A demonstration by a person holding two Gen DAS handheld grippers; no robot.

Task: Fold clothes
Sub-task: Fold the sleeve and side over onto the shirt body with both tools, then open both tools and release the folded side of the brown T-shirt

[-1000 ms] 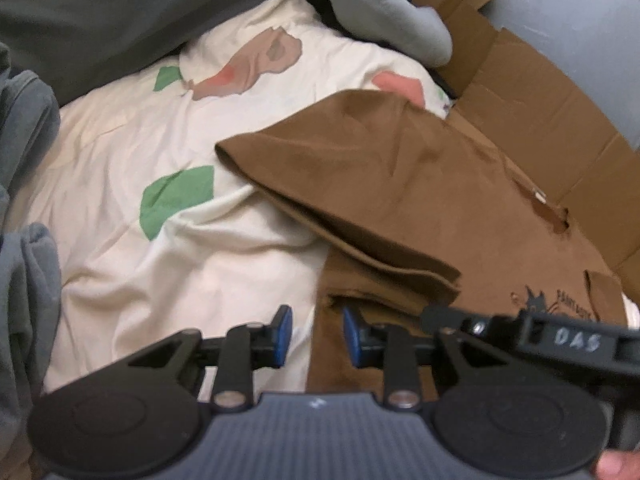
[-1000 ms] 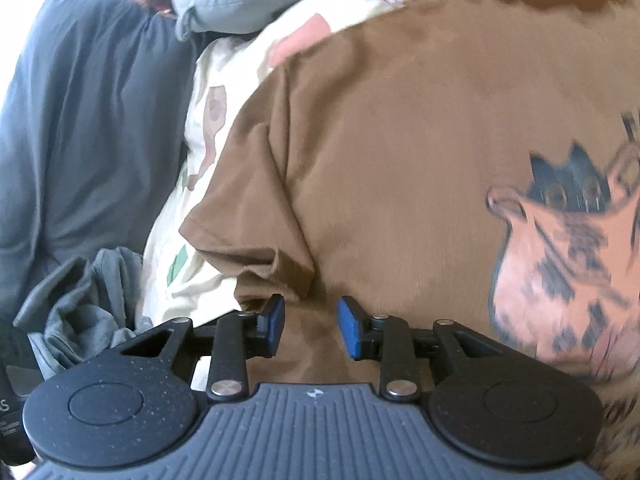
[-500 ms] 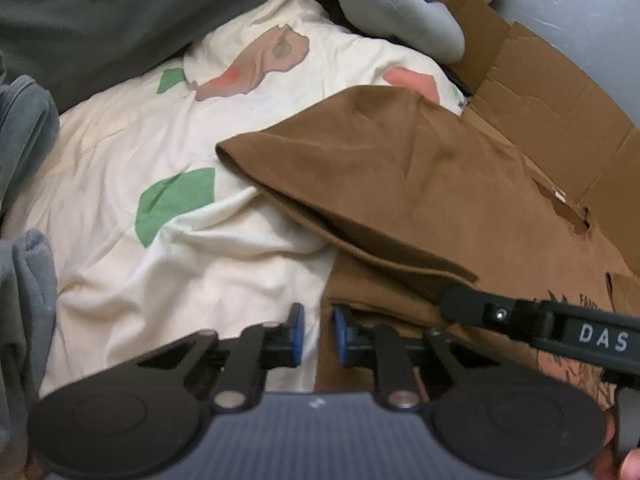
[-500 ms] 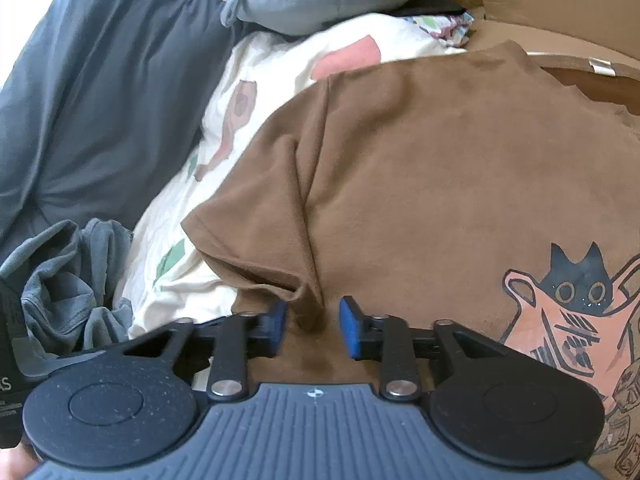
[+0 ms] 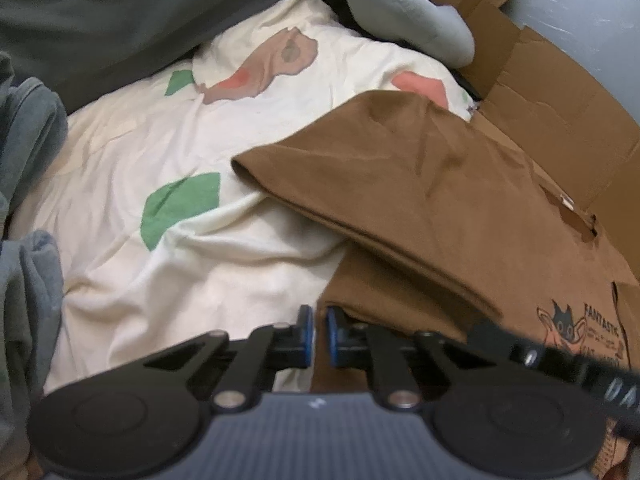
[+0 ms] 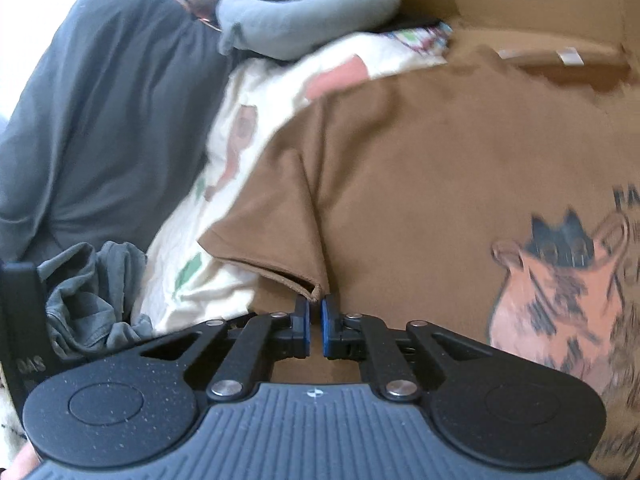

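A brown T-shirt [image 5: 420,200] with a cat print lies spread on a cream bed sheet [image 5: 160,272], one sleeve folded over its body. My left gripper [image 5: 319,322] sits at the shirt's near side edge. Its jaws are closing and stand almost together, with the edge of the fabric between the blue pads. In the right wrist view my right gripper [image 6: 315,312] is shut on the hem corner of the T-shirt's [image 6: 420,168] sleeve. The right gripper's black body [image 5: 560,364] crosses the lower right of the left wrist view.
Crumpled grey clothes [image 5: 28,280] lie at the sheet's left edge, and a dark grey pillow [image 5: 100,20] lies behind it. A light grey cushion [image 5: 400,12] and flattened cardboard [image 5: 540,92] border the far right. More grey clothes [image 6: 92,292] lie left of the sleeve.
Both grippers' jaws have closed from a clear gap to nearly touching. The right one now pinches the sleeve corner, and the left one has closed at the shirt's edge.
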